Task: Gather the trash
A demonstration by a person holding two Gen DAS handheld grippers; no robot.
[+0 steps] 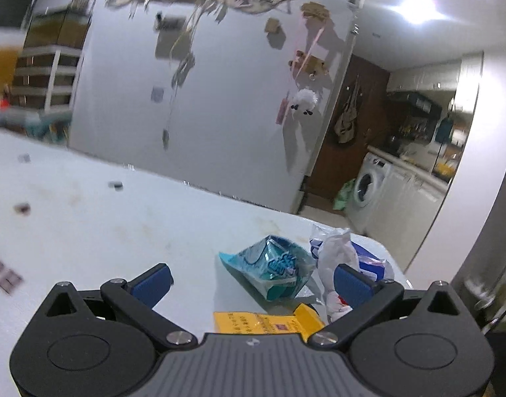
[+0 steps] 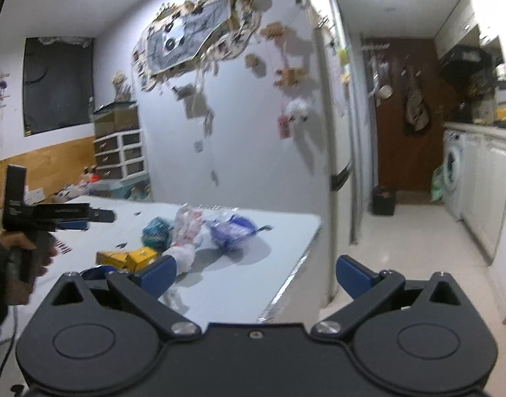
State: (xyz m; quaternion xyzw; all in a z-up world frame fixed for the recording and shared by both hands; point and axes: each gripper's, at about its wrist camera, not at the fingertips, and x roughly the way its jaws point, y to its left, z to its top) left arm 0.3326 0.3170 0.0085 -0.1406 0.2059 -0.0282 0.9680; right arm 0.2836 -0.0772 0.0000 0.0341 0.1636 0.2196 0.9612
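Crumpled teal wrapper [image 1: 273, 271] lies beside yellow packet [image 1: 262, 322].

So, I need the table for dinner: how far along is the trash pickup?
Nothing looks collected yet. Both the left gripper and the right gripper are open and hold nothing. On the table lie the teal wrapper, yellow packet, white plastic bag and purple wrapper.
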